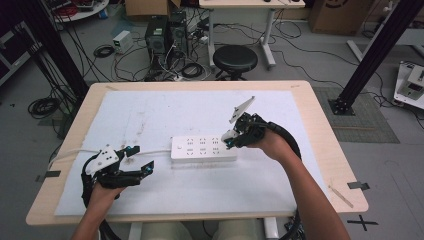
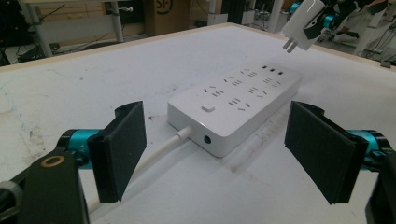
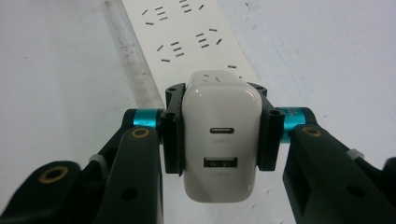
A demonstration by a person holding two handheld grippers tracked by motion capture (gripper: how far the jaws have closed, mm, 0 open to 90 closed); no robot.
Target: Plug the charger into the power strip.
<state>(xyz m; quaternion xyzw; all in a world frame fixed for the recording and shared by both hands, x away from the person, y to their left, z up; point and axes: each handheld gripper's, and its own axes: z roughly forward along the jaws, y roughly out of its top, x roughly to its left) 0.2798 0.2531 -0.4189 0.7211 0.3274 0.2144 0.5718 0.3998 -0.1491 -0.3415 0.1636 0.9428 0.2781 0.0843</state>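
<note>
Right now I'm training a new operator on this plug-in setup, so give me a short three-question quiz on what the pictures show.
1. True or false: the right gripper is shut on the white charger.
2. How do the jaws of the left gripper stand? A) shut on the power strip's cable B) open with nothing between them C) shut on the charger
3. In the left gripper view, is the charger already plugged into the power strip, or held above it?

Key:
1. True; the pads press on both its sides.
2. B.
3. Held above its far end, its prongs bare and clear of the sockets.
</note>
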